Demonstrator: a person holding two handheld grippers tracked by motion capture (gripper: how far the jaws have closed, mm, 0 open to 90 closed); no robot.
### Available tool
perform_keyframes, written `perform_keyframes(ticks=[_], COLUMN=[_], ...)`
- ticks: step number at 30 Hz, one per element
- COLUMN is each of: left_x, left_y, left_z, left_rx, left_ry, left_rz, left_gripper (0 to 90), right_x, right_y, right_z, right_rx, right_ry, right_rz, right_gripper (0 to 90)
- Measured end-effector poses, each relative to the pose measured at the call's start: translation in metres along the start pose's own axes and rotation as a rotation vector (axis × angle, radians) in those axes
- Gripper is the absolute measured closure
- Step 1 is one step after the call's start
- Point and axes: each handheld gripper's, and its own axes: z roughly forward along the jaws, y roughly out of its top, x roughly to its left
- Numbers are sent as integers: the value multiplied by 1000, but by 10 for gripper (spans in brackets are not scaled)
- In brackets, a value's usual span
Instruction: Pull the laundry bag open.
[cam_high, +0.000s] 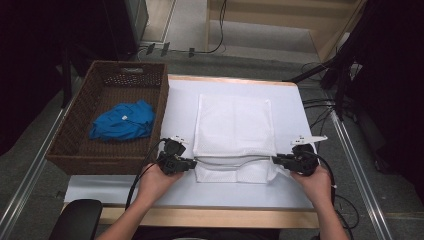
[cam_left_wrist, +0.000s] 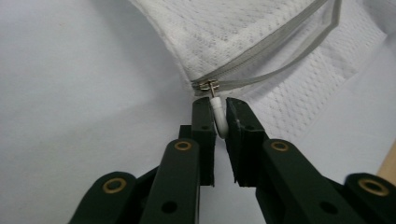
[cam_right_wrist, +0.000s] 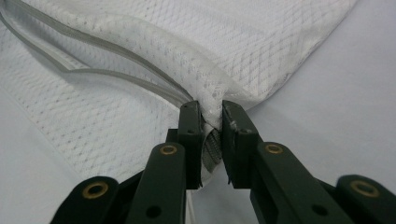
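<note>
Clearly the work is unzipping the white mesh laundry bag (cam_high: 234, 131), which lies at the centre of the table (cam_high: 292, 192) in the high view, right of the wicker basket (cam_high: 159, 95) holding a blue garment (cam_high: 122, 121). At lower right, the right gripper (cam_right_wrist: 211, 112) should keep its pinch on the bag's corner, jaws nearly together on the fabric. At lower left, the left gripper (cam_left_wrist: 219, 105) has its jaws slightly apart around the white zipper pull (cam_left_wrist: 218, 116); best to free it gently, without tugging the slider (cam_left_wrist: 208, 86) back.
</note>
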Motion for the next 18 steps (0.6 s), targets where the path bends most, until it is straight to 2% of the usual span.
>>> perform_keyframes(ticks=[2,5,12,16,18], left_x=[-1,-1,1,0,-1], left_y=[0,1,1,2,2], left_z=[-1,-3,-7,-14,-17], left_rx=[-4,-14,-30,-71,-91], left_ry=[-9,-28,-26,-52,-48], left_rz=[6,13,38,42,42], left_gripper=[794,749,670,603,571], right_x=[0,1,0,1,4], right_y=[0,1,3,5,6], right_z=[1,0,-4,-7,-8], right_rx=[14,14,-26,-47,-50], right_ry=[0,-15,-13,-17,-22], right_rz=[2,7,-5,2,-1], right_gripper=[802,753,611,558,548])
